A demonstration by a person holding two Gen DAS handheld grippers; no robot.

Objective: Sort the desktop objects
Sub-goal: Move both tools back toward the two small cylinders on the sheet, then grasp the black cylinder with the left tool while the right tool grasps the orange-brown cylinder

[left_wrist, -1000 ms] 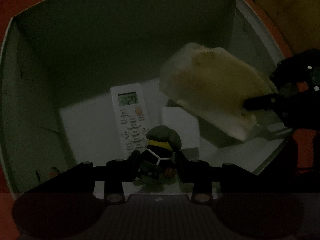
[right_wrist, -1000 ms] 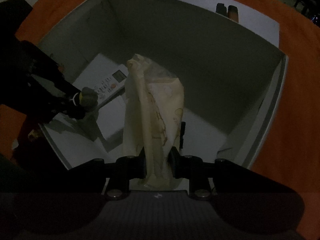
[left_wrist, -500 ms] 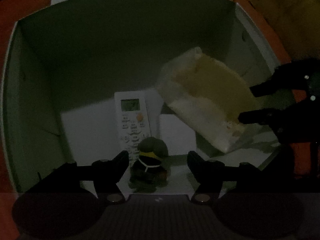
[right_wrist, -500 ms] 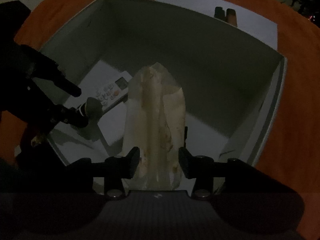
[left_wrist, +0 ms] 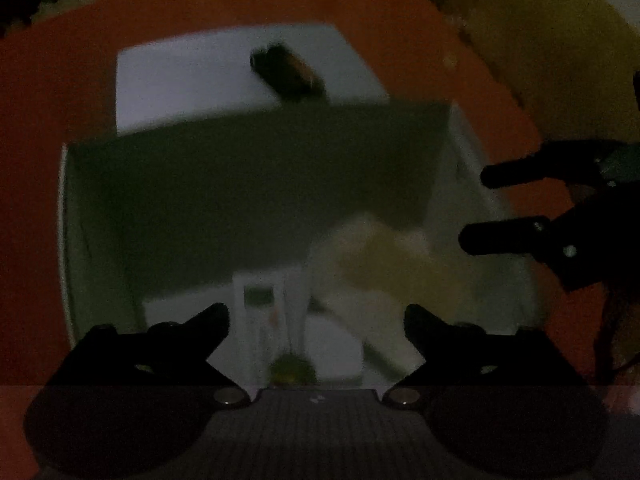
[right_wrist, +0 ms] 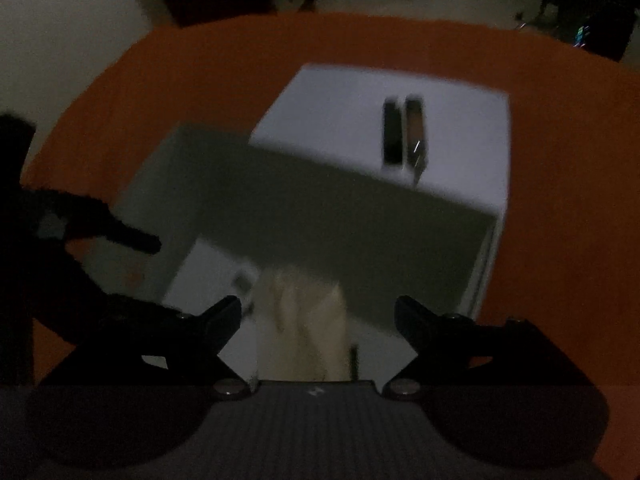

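Both claws, left [left_wrist: 316, 320] and right [right_wrist: 318, 312], had just opened wide and empty, toy [left_wrist: 290, 370] and bag [right_wrist: 304, 332] lay in the box [left_wrist: 256, 184], two dark things [right_wrist: 404, 136] waited outside.

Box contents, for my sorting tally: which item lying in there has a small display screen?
The white remote control, lying flat on the box floor; the pale bag and toy figure have none.

My right tool [right_wrist: 318, 312] has just spread wide above a pale bag [right_wrist: 304, 328] in the box [right_wrist: 360, 216]; two dark items [right_wrist: 404, 136] at one o'clock.
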